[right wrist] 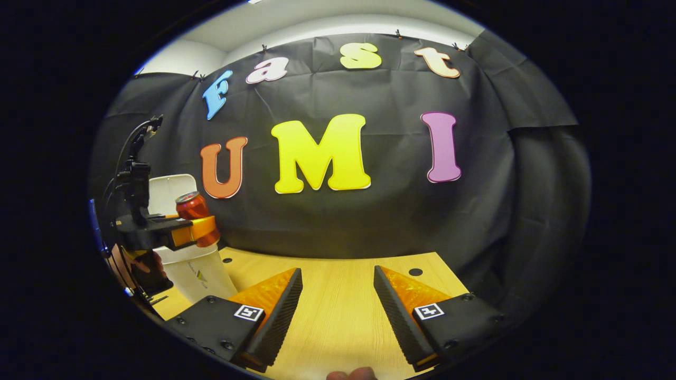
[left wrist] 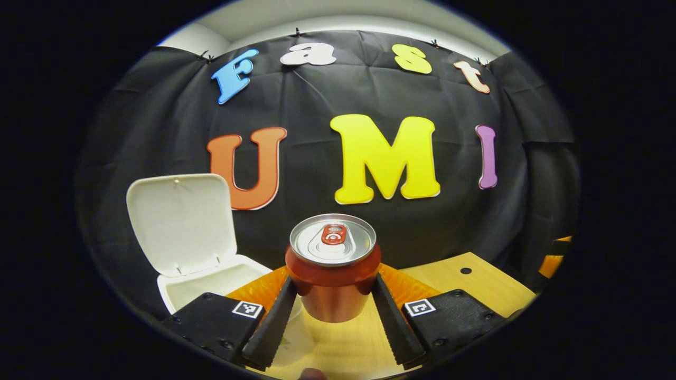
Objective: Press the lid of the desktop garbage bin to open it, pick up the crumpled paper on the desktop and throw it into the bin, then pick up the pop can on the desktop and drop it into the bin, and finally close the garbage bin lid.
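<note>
You are holding the pop can (left wrist: pixel 334 269) clamped in the left gripper (left wrist: pixel 332 311) beside the open bin (left wrist: pixel 203 277) — releasing early risks missing it — right gripper (right wrist: pixel 338 306) gaping empty.

Ahead of the right gripper (right wrist: pixel 338 311), whose jaws stood apart, bare bench (right wrist: pixel 338 274) ran open to the black wall cloth (right wrist: pixel 369 221). Far to its left, the bin (right wrist: pixel 198 272), its raised lid (right wrist: pixel 166 192) and the left gripper (right wrist: pixel 203 232) clamping the can (right wrist: pixel 191 206) blocked passage. In the left gripper view, the bin mouth (left wrist: pixel 211 285) lay open just left of the can.
</note>
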Demonstrator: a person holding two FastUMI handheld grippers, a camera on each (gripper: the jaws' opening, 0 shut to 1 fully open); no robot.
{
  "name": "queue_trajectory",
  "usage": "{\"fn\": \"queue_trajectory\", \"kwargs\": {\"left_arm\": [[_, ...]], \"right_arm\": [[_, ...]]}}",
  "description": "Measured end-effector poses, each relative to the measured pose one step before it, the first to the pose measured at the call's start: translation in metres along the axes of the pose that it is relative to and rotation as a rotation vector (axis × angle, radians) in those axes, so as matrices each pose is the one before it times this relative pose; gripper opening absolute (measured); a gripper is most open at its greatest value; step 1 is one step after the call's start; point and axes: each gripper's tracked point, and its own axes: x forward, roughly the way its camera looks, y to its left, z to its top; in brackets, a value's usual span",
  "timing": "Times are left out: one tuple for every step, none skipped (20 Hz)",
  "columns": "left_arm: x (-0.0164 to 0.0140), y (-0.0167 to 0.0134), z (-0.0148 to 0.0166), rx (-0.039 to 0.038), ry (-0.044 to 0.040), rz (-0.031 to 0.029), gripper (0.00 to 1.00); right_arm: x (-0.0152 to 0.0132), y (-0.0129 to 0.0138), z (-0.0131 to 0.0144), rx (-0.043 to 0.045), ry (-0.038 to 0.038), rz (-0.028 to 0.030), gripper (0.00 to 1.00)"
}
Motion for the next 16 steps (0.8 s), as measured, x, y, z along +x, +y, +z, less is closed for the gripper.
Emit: {"fn": "queue_trajectory", "kwargs": {"left_arm": [[-0.00087, 0.01883, 0.00821, -0.00788, -0.00726, 0.04676, 0.82], [0.00033, 0.02361, 0.00717, -0.0106, -0.00562, 0.05306, 0.82], [0.00267, 0.01482, 0.00014, -0.0056, 0.00265, 0.03381, 0.82], [0.00376, 0.0155, 0.00154, -0.00819, 0.00606, 0.03509, 0.82], [0.00407, 0.01775, -0.00275, -0.00528, 0.01156, 0.03792, 0.82], [0.00286, 0.01169, -0.00398, -0.00265, 0.01022, 0.0248, 0.82], [0.00658, 0.01232, -0.0071, -0.00456, 0.02066, 0.02628, 0.82], [0.00445, 0.00796, -0.00634, -0.00302, 0.01528, 0.01339, 0.82], [0.00294, 0.00665, -0.00179, -0.00162, 0.01976, 0.00904, 0.82], [0.00414, 0.0046, -0.00792, -0.00049, 0.02043, 0.00702, 0.82], [0.00733, 0.00695, -0.01221, -0.00984, 0.03183, 0.01308, 0.82], [0.00641, 0.00405, -0.00874, -0.01323, 0.02459, 0.00864, 0.82], [0.00518, 0.00372, -0.00875, -0.00847, 0.02333, 0.00691, 0.83], [0.00359, 0.00352, -0.00669, -0.00942, 0.01881, 0.00721, 0.83], [0.00169, 0.0015, -0.00172, -0.00088, 0.00608, 0.00537, 0.84], [0.0019, 0.00197, -0.00232, -0.00066, 0.00488, 0.00412, 0.85]], "right_arm": [[0.00295, -0.00102, 0.00913, 0.008, -0.0139, -0.00127, 0.87], [0.00376, 0.00125, 0.00761, 0.00536, -0.01234, 0.00147, 0.88], [0.00273, 0.00288, 0.00323, 0.00222, -0.00427, 0.00544, 0.87], [0.00097, 0.00349, 0.00305, -0.00229, -0.00217, 0.00608, 0.88], [0.00221, 0.00708, 0.00123, -0.00422, 0.0011, 0.01515, 0.88], [0.00207, 0.0036, 0.00097, -0.00746, 0.00062, 0.00614, 0.88], [0.00114, 0.00315, 0.00099, -0.00449, 0.0008, 0.0064, 0.88], [0.0016, 0.00368, 0.00017, -0.00276, -0.00027, 0.00518, 0.88], [0.00198, 0.0036, 0.00073, -0.00081, 0.0027, 0.00458, 0.88], [0.00049, 0.00279, -0.00142, -0.00028, 0.0031, 0.00445, 0.87], [0.00303, 0.00597, -0.00008, -0.00284, 0.004, 0.0032, 0.88], [0.00188, 0.00292, -0.00174, -0.00321, 0.00516, 0.00318, 0.87], [0.00031, 0.00484, -0.00149, -0.00314, 0.00477, 0.00284, 0.87], [0.00086, 0.00124, -0.00041, -0.00339, 0.00204, 0.00012, 0.88], [0.00039, 0.00129, -0.00025, -0.00208, 0.00044, -0.00252, 0.88], [0.00135, 0.00099, -0.00116, 0.00032, 0.00383, -0.00192, 0.88]]}}
